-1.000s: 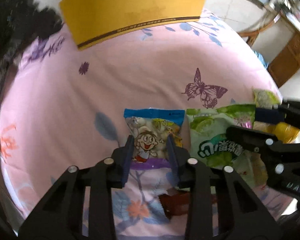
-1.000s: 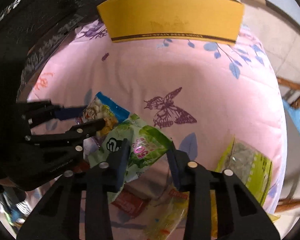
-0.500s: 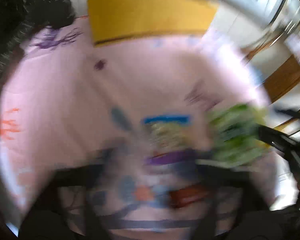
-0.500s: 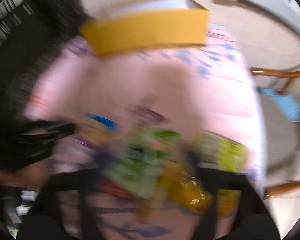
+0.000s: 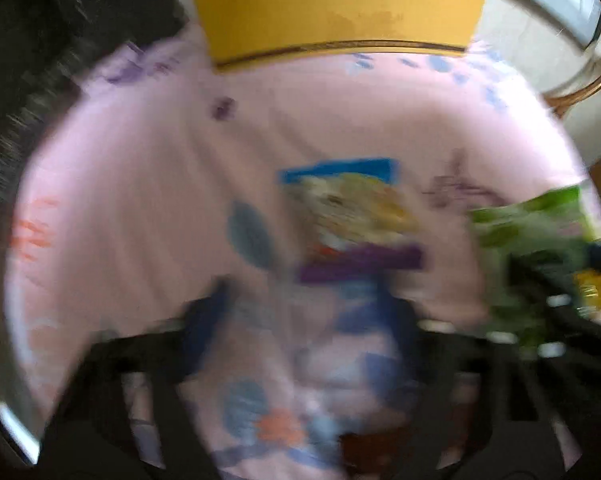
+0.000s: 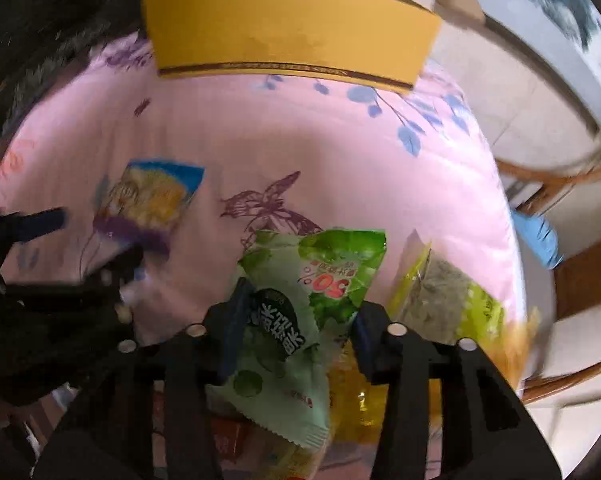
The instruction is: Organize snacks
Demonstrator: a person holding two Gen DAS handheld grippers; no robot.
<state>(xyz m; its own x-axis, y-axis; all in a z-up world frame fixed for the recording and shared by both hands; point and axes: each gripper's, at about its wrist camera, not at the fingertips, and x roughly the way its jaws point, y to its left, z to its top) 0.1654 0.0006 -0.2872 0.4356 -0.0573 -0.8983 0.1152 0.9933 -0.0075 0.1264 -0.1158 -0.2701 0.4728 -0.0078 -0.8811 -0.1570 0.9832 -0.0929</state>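
Observation:
A blue-topped snack bag with a purple band (image 5: 352, 220) lies on the pink cloth; it also shows in the right wrist view (image 6: 148, 204). My left gripper (image 5: 304, 320) is blurred, open and empty, just below that bag. My right gripper (image 6: 296, 328) is shut on a green snack bag (image 6: 300, 300), which hangs between its fingers; the same bag shows at the right of the left wrist view (image 5: 532, 248). A yellow box (image 6: 288, 36) stands at the far edge, and also shows in the left wrist view (image 5: 336, 8).
A yellow-green packet (image 6: 444, 296) lies right of the green bag. A yellow wrapper (image 6: 360, 400) and a red one (image 6: 228, 436) lie under my right gripper. Wooden chairs (image 6: 572, 280) stand beyond the table's right edge. A dark furry mass (image 6: 40, 20) fills the far left.
My left gripper has let go of the blue-topped bag and pulled back from it. My right gripper has lifted the green bag and carried it right, away from the blue-topped bag.

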